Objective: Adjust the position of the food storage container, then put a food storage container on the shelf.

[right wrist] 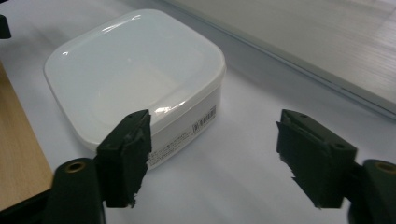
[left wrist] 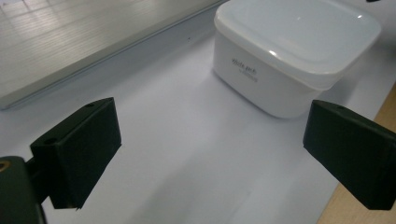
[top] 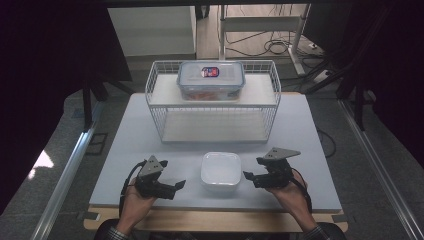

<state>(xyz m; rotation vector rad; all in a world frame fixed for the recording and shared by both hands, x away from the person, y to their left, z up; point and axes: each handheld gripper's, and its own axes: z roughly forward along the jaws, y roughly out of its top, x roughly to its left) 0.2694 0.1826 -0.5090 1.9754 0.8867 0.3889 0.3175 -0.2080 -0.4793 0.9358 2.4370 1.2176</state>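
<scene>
- White wire rack stands behind the white lidded container, well apart; two pale shelf boards in it.
- Clear clip-lock box on the rack's top shelf, blue-red label on its lid, orange contents blurred.
- Nothing lies between the container and either gripper; bare white tabletop all round it.
- Wooden table edge shows just beside the container on the person's side.
- Container: square, rounded corners, glossy opaque white plastic, lid shut with a shallow dished top, small print on one wall, barcode sticker on another.
- Jaw pads: matte black blocks, edges a bit ragged in the right gripper view.
- Left gripper: left of the container, near but not touching, jaws wide apart, nothing gripped.
- Right gripper: right of the container, just beside it; jaws parted, nothing between them, one pad in front of the container's corner, contact unclear.
- Both hands rest at the near table edge.
</scene>
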